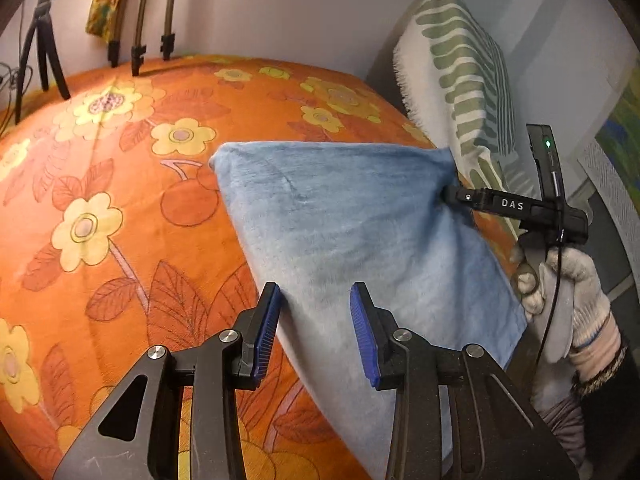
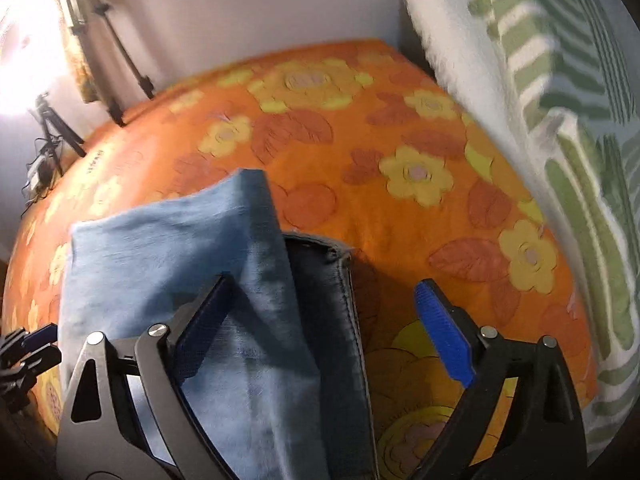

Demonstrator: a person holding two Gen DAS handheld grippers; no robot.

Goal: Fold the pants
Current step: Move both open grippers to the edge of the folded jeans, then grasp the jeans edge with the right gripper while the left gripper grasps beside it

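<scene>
Blue pants (image 1: 340, 232) on orange floral bed (image 1: 120, 200)

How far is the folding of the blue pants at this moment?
Done: the soft light-blue pants already lie doubled into a compact shape on the orange flowered bedcover. In hand: nothing; the left gripper and right gripper both stand open around the cloth. Left: perhaps one more fold and smoothing.

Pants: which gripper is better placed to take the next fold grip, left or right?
Left, probably. The left gripper has its open jaws straddling the near edge of the pants. The right gripper gapes wide, cloth draped loosely between its pads.
</scene>
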